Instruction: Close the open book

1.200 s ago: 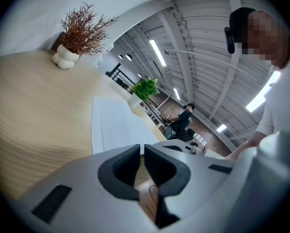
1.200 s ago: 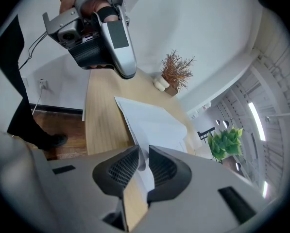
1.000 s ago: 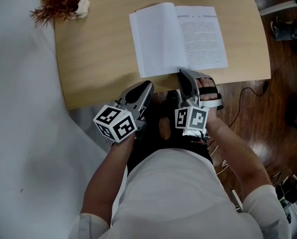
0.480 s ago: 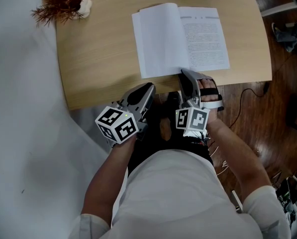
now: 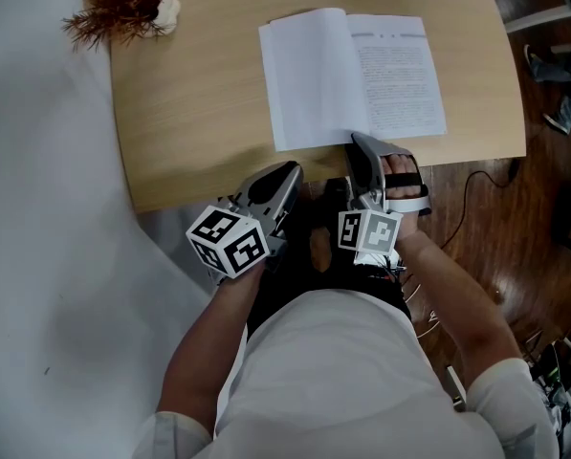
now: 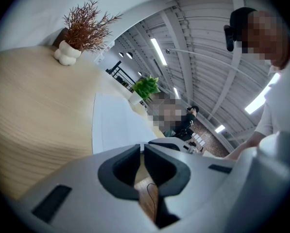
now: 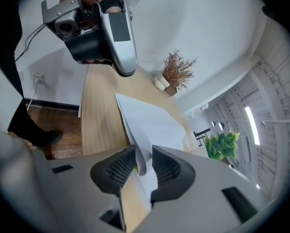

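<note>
Basically nothing moved in last second: open white book (image 5: 352, 76) still flat on right part of light wooden table (image 5: 189, 113), so closing not started. Your right gripper (image 5: 362, 146) is clamped on book's near page edge. Your left gripper (image 5: 283, 174) is closed and empty, just off near table edge. Count: one book, two grippers, one rust-brown dried plant in white vase (image 5: 122, 3) far left.

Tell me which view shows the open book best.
Head view: the open book lies whole, both pages seen from above. Left gripper view shows only a foreshortened page; right gripper view shows its near edge between the jaws.
</note>
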Tool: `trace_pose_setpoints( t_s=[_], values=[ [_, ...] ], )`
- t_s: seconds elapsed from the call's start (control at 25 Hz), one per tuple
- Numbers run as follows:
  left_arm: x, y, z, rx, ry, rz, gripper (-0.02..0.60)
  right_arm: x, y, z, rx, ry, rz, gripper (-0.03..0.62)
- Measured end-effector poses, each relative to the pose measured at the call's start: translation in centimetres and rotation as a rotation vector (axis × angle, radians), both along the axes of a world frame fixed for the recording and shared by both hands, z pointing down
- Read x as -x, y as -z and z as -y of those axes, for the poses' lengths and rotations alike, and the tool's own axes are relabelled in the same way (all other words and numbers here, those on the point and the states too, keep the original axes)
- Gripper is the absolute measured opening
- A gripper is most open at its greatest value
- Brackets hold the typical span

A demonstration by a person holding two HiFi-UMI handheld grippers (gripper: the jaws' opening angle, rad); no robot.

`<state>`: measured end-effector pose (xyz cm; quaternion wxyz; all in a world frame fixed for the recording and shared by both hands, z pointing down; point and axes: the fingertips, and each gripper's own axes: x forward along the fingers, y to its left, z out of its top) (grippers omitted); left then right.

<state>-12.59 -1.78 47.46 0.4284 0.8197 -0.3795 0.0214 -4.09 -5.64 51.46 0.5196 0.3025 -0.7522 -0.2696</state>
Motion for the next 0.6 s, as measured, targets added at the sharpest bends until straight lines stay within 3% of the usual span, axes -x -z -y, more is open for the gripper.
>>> trace_pose_setpoints(
  t_s=[0.6],
  values=[
    [0.6, 0.5, -0.5, -0.01, -0.022, -0.003, 0.0, 2.7, 2.2, 0.5, -0.095, 0.032, 0.033, 0.087]
  ],
)
